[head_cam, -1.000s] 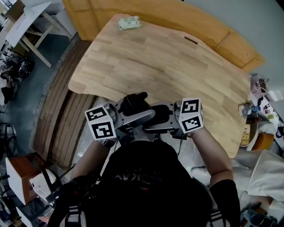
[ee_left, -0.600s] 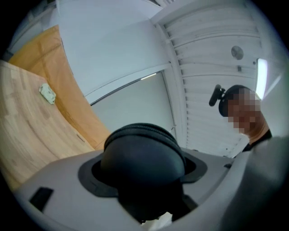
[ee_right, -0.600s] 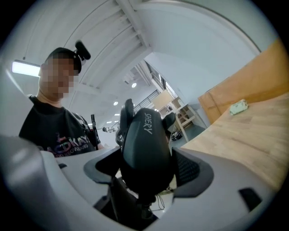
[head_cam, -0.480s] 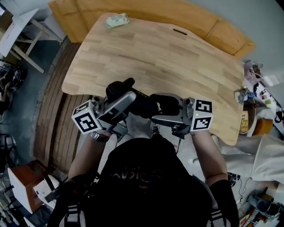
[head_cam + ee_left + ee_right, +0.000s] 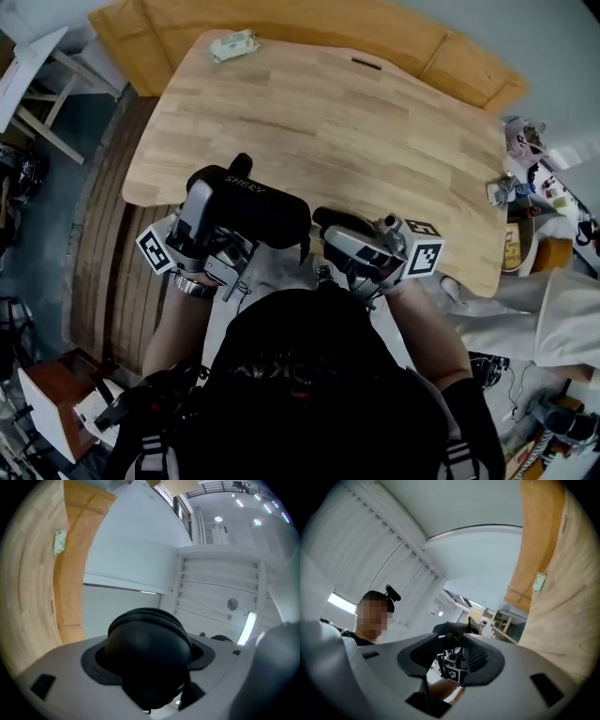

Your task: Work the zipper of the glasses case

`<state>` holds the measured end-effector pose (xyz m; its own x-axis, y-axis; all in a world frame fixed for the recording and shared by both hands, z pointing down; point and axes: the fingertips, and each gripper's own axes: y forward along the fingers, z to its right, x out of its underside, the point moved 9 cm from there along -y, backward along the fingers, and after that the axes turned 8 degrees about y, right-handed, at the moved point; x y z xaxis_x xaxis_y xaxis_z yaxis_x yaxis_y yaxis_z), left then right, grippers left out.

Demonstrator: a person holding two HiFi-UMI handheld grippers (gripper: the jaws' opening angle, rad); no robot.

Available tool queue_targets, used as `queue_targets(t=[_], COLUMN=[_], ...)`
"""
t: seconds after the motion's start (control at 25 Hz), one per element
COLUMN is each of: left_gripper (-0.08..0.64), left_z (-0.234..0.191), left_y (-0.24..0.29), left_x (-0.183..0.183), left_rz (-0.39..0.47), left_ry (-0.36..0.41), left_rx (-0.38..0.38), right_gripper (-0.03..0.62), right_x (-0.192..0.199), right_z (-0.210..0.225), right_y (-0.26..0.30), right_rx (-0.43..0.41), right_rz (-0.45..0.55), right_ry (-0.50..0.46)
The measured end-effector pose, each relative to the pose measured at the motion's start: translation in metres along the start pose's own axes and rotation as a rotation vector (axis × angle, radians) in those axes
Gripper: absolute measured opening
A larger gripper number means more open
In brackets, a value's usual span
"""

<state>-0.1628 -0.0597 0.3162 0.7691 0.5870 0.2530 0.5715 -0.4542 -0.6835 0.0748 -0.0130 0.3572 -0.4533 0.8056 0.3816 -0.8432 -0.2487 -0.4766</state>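
**Item:** glasses case (image 5: 248, 202), black, hard-shelled, oblong. It is held in the air over the near edge of the table (image 5: 356, 141), close to the person's chest. The zipper seam round its rounded end is judged closed.

**Holder:** left hand-held gripper (image 5: 208, 202), clamped across the case's left end, its jaws kept wide by the shell.

**Fitting:** zipper pull (image 5: 305, 248), a thin dark tab hung from the case's right end.

**Second tool:** right hand-held gripper (image 5: 328, 225), set just beside that end. Its jaws have just been closing and are seen partway in, with a gap left between the pads. No pinch on the pull can be confirmed.

**Step in hand (judged):** approach to the pull; the zipper is not yet worked.

**Next move:** the tab is to be caught squarely between the pads, then drawn along the seam while the case is kept steady. So thin a tab is judged liable to slip.

**Surroundings:** a pale packet (image 5: 232, 44) at the table's far corner, small items (image 5: 502, 192) at its right edge and an orange board (image 5: 309, 23) behind, all well apart.

**Obstruction:** only the left jaws, laid over part of the seam.
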Motion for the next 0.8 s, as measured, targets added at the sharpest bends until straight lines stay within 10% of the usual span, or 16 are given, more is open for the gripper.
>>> queue_targets(t=[0.8], left_gripper=[0.360], left_z=[-0.001], left_y=[-0.005], left_x=[0.000], left_rz=[0.043], left_ry=[-0.044], left_rx=[0.016], right_gripper=[0.044], right_x=[0.007], right_z=[-0.002], right_y=[0.022], right_rx=[-0.190], right_rz=[0.116], right_ry=[0.219])
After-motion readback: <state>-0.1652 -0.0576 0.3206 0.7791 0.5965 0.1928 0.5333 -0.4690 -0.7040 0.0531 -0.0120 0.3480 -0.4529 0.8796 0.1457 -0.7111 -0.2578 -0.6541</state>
